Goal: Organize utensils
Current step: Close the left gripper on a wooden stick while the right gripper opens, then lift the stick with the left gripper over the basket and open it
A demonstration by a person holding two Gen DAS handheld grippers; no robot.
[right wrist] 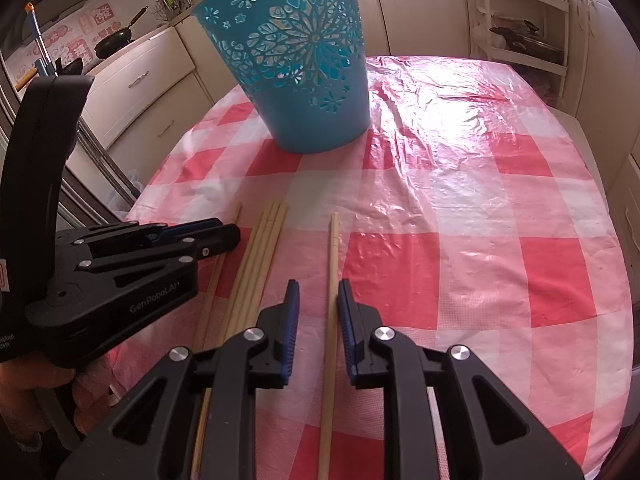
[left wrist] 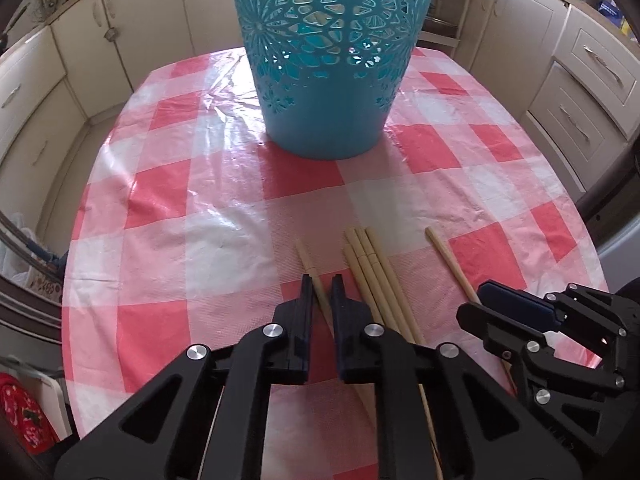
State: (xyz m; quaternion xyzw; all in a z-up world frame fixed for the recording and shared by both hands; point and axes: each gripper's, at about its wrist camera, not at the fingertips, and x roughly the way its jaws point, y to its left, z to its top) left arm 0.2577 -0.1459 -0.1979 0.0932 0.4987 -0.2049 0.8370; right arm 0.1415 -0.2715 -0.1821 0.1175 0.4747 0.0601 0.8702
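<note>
Several pale wooden chopsticks lie on the red and white checked tablecloth point(left wrist: 224, 216). A bundle of chopsticks point(left wrist: 370, 268) lies in the middle; it also shows in the right wrist view point(right wrist: 260, 248). My left gripper point(left wrist: 322, 286) is open, its fingers either side of a single chopstick point(left wrist: 308, 260). My right gripper point(right wrist: 318, 294) is open around another single chopstick point(right wrist: 333, 248), which shows in the left wrist view point(left wrist: 446, 258). A blue cut-out basket point(left wrist: 332, 60) stands upright at the table's far side, also in the right wrist view point(right wrist: 304, 68).
Cream kitchen cabinets point(left wrist: 80, 52) surround the table. A shelf rack point(right wrist: 524, 28) stands at the far right. A frying pan point(right wrist: 116, 38) sits on the counter at the left. The right gripper body point(left wrist: 560, 328) is beside the left gripper.
</note>
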